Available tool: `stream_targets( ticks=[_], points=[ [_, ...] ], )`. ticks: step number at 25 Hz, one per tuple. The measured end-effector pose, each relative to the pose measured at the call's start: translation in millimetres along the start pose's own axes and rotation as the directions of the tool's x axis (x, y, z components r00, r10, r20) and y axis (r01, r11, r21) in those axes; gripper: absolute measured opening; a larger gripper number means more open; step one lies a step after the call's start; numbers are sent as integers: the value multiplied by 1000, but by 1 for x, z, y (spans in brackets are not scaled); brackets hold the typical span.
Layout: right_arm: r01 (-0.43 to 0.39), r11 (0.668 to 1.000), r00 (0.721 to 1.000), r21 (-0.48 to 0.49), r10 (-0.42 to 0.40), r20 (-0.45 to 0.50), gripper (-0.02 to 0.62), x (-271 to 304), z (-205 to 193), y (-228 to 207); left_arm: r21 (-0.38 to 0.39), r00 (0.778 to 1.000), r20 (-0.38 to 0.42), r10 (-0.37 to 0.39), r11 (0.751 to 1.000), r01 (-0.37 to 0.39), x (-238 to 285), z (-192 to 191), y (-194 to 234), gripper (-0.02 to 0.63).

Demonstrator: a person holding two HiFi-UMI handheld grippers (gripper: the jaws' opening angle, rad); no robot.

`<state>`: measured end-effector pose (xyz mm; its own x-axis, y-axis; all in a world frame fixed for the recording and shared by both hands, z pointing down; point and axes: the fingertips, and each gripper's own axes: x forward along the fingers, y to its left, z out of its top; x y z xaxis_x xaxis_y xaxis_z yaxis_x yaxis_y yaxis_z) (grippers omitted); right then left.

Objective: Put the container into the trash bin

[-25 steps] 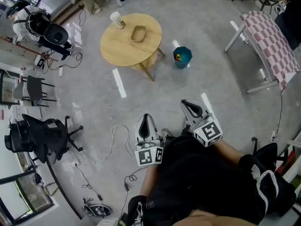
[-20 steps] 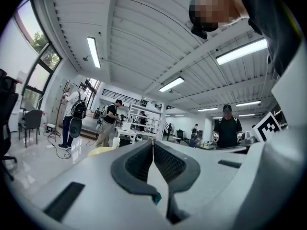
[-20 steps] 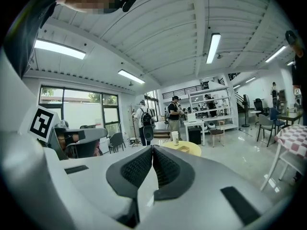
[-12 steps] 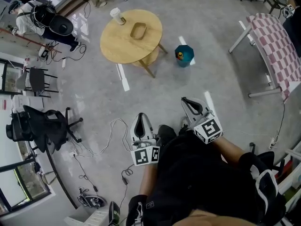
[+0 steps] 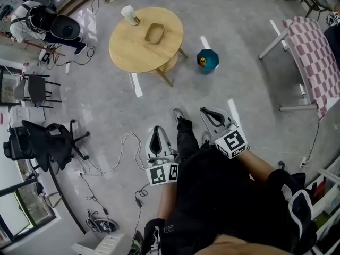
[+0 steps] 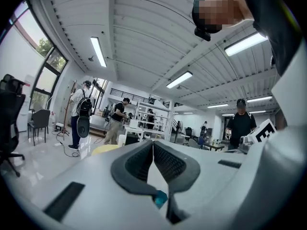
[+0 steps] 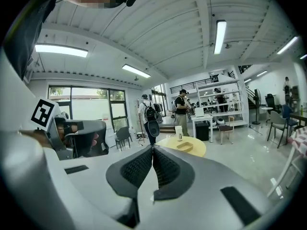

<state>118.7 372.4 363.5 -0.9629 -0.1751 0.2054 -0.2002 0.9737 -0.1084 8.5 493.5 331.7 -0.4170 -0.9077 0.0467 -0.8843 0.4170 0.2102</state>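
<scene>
The container (image 5: 155, 32), a shallow tan tray, lies on the round wooden table (image 5: 133, 49) far ahead, beside a white cup (image 5: 127, 14). The right gripper view shows the same container (image 7: 184, 146) and cup (image 7: 179, 132) on the yellow table. The teal trash bin (image 5: 207, 61) stands on the floor right of the table. My left gripper (image 5: 155, 130) and right gripper (image 5: 208, 112) are held near the person's body, well short of the table. Both are shut and empty, with the left gripper (image 6: 153, 143) and the right gripper (image 7: 152, 149) showing their pads meeting.
A black office chair (image 5: 40, 145) and loose cables (image 5: 125, 150) are on the floor to the left. A table with a checkered cloth (image 5: 313, 49) stands at the right. People stand behind the round table (image 7: 181, 104). White tape strips (image 5: 136, 84) mark the grey floor.
The person has stepped forward: a shoe now shows between the grippers. Both grippers have shifted slightly along with the body. Their jaws stay shut.
</scene>
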Motion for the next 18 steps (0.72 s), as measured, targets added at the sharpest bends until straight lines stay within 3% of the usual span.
stream_targets(
  ticks=[9, 18],
  points=[
    [37, 999, 999, -29, -38, -29, 27, 90, 25, -36, -21, 996, 11, -85, 996, 85, 104, 19, 42, 15],
    [43, 996, 997, -82, -48, -59, 26, 208, 50, -48, -31, 989, 5, -148, 989, 148, 184, 39, 118, 15]
  ],
)
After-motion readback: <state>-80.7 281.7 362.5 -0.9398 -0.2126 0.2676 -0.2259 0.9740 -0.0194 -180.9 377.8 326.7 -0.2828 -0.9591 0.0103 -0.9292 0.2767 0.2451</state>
